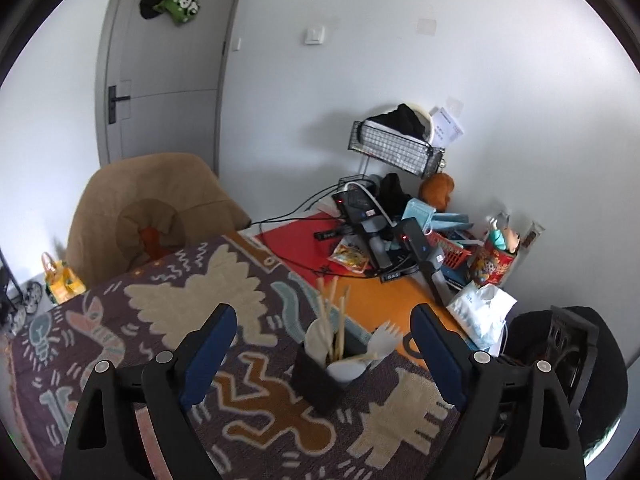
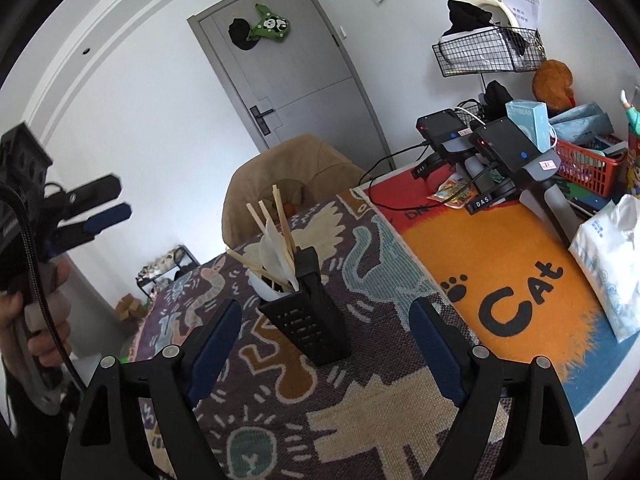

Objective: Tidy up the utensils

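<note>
We have the holder [image 1: 320,376] low centre in the left view and mid-frame in the right view [image 2: 310,320], standing on the patterned cloth [image 1: 168,304]. It leans in both views, though fisheye distortion may account for that, so we can't call it tilted.

Contents as far as we can see:
- chopsticks [image 2: 280,220] standing up out of the holder, several of them, fanned out
- a pale spoon [image 1: 320,338] standing among them
- a white spork [image 1: 382,338] lying across the holder's rim, head out toward the right of the left view; we can't tell if it sits properly inside

We see no loose utensils on the cloth or on the orange mat [image 2: 500,264] in either view. So we judge the task nearly or fully done: everything visible is already in the holder. The only thing possibly left is seating the spork upright.

Left gripper [image 1: 324,334]: fingers spread wide, nothing between them, holder lies in line between the tips but we can't tell contact; it looks apart. From the right view, at the left edge, the same gripper [image 2: 106,204] shows hanging in the air off to the side of the holder.

Right gripper [image 2: 326,326]: also spread wide, holding nothing, holder framed between its fingers, looks clear of both.

Clutter at upper right of both views (red basket [image 2: 588,164], black devices [image 2: 508,148], tissue pack [image 2: 612,264]) isn't cutlery, so we ignore it.
</note>
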A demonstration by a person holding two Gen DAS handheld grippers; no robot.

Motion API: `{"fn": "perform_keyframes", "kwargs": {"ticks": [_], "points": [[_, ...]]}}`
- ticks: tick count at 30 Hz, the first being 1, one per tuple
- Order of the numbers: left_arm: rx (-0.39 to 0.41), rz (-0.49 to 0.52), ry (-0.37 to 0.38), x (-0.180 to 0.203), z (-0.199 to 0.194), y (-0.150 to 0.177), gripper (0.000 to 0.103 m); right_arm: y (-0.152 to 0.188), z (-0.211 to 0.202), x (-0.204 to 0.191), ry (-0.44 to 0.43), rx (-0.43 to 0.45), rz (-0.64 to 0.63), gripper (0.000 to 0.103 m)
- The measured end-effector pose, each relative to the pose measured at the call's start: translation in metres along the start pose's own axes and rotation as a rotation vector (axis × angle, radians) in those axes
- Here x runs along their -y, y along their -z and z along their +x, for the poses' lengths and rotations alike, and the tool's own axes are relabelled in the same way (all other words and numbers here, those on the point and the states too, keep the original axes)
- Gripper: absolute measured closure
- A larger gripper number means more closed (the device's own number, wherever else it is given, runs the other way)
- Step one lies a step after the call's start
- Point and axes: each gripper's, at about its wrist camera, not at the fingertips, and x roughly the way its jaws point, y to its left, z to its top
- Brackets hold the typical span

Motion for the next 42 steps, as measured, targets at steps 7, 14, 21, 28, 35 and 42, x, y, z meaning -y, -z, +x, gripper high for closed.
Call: {"fn": "perform_keyframes", "kwargs": {"ticks": [7,14,21,28,35,42], "points": [[0.035,-0.046,-0.053,-0.016,-0.028,0.029,0.009,0.003,-0.013,-0.014,0.035,0.005,0.004,0.015],[0.101,-0.091,-0.089,-0.027,-0.059,0.054,0.001,0.011,-0.030,-0.042,0.106,0.039,-0.082,0.012],[0.146,-0.084,-0.153,-0.026,-0.085,0.079,0.000,0.024,-0.046,-0.063,0.146,0.058,-0.105,0.000],[0.171,-0.104,-0.178,-0.027,-0.111,0.110,0.000,0.040,-0.059,-0.085,0.133,0.059,-0.128,0.000],[0.188,-0.130,-0.194,-0.023,-0.136,0.133,0.000,0.048,-0.077,-0.102,0.129,0.055,-0.171,0.000],[0.205,-0.128,-0.207,-0.015,-0.152,0.149,0.000,0.056,-0.087,-0.111,0.105,0.057,-0.182,0.000]]}}
